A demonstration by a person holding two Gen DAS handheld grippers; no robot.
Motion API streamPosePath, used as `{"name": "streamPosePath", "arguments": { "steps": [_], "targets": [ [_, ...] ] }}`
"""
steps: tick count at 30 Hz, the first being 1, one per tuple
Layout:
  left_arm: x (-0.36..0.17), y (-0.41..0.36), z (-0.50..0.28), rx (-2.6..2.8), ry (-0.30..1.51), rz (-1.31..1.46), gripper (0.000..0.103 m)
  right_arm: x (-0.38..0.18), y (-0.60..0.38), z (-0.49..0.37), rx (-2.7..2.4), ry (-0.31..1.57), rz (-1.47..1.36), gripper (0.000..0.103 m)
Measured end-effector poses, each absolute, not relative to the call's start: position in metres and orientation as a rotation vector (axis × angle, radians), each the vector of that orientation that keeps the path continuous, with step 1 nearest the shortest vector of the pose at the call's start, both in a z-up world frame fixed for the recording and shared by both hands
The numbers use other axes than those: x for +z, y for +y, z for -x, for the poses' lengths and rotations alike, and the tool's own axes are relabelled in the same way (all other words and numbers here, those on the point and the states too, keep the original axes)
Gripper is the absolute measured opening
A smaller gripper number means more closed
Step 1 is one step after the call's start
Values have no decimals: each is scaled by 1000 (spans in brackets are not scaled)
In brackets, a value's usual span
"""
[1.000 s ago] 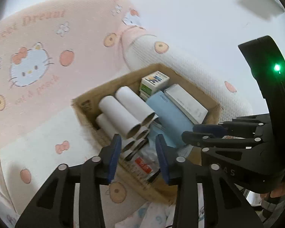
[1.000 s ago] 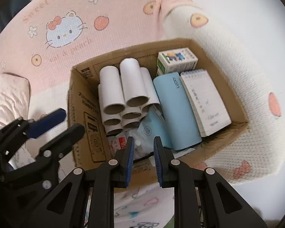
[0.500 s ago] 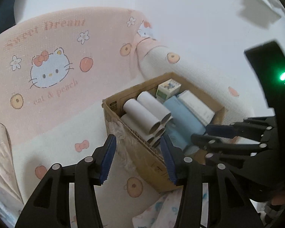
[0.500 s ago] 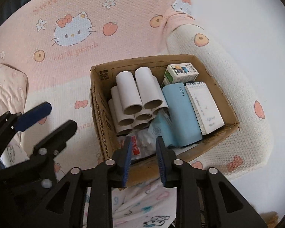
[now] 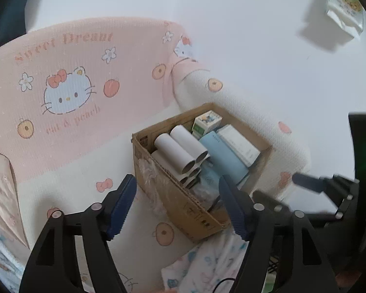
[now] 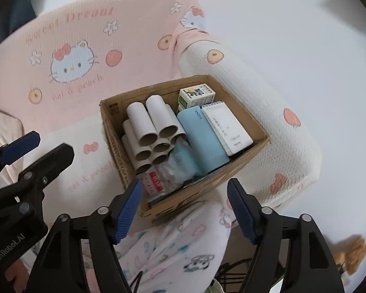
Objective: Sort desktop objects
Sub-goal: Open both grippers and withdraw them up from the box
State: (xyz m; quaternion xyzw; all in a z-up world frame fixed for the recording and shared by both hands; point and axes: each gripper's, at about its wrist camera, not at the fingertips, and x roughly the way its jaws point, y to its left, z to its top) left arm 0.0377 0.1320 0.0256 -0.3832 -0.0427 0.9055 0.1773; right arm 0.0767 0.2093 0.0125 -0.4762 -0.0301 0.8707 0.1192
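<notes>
While upright | cardboard box [image 6: 241,171] brown, open-topped | white tubes [image 6: 156,127] stacked inside

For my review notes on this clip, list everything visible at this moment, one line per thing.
cardboard box: one, brown, on the chair seat
paper tubes: about eight, white, stacked in the box's left part
blue case: one, light blue, middle of the box
notepad: one, white, spiral-bound, right of the case
small carton: one, white and green, far corner of the box
chair cover: one, pink and cream, cat print
patterned cloth: one, white, in front of the box
left tongs: jaws opening, empty
right tongs: jaws opening, empty
</notes>
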Motion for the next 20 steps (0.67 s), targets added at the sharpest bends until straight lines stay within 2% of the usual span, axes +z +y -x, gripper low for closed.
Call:
{"name": "streamPosePath", "arguments": {
  "steps": [9, 20],
  "targets": [
    [33, 143, -50, 2568, -61, 1064, 76, 13, 184, -81, 2588, -188, 1408, 74],
    [23, 144, -43, 2576, -28, 1126, 76, 13, 195, -83, 2546, -155, 1397, 75]
  ]
}}
